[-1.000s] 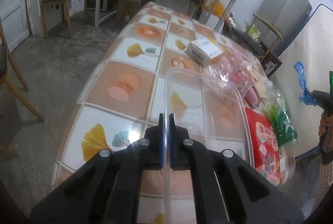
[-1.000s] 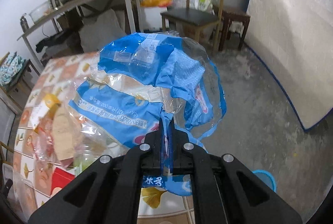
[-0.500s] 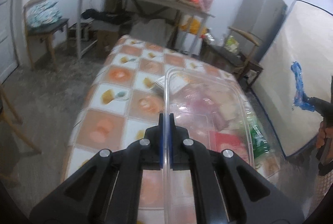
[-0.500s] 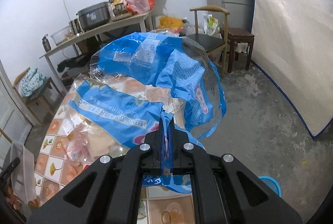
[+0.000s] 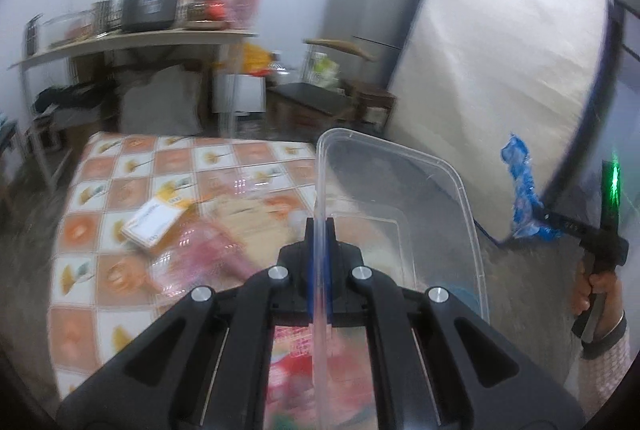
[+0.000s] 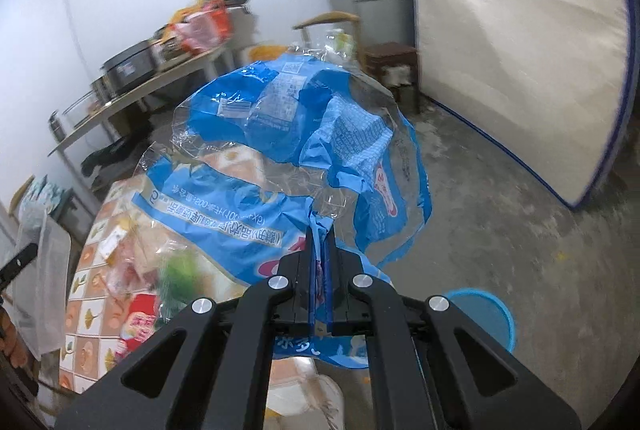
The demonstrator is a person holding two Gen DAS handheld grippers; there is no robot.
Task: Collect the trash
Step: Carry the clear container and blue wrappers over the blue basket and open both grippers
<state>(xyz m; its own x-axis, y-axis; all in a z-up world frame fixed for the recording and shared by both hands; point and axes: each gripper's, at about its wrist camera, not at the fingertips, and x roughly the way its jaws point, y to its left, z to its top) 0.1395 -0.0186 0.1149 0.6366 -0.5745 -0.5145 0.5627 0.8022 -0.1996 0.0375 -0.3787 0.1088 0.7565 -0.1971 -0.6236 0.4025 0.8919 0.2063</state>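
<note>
My left gripper (image 5: 319,230) is shut on the rim of a clear plastic container (image 5: 404,198), held up over the right end of the table. My right gripper (image 6: 319,230) is shut on a crumpled blue and clear plastic bag (image 6: 288,150), held in the air beside the table. The bag also shows at the right of the left wrist view (image 5: 520,186), hanging from the right gripper. Trash lies on the table: a white carton (image 5: 154,222), pink wrappers (image 5: 208,258), a red packet (image 6: 140,322) and a green bottle (image 6: 180,270).
The table has a tiled orange and white cloth (image 5: 92,198). A blue bin (image 6: 484,314) stands on the concrete floor below my right gripper. A mattress (image 6: 512,50) leans on the wall beside a fridge (image 5: 372,14). A cluttered shelf (image 5: 132,38) and a chair (image 5: 320,90) stand behind.
My left gripper has lifted the container off the table and swung it to the right. My right gripper has risen and turned with the bag still in it.
</note>
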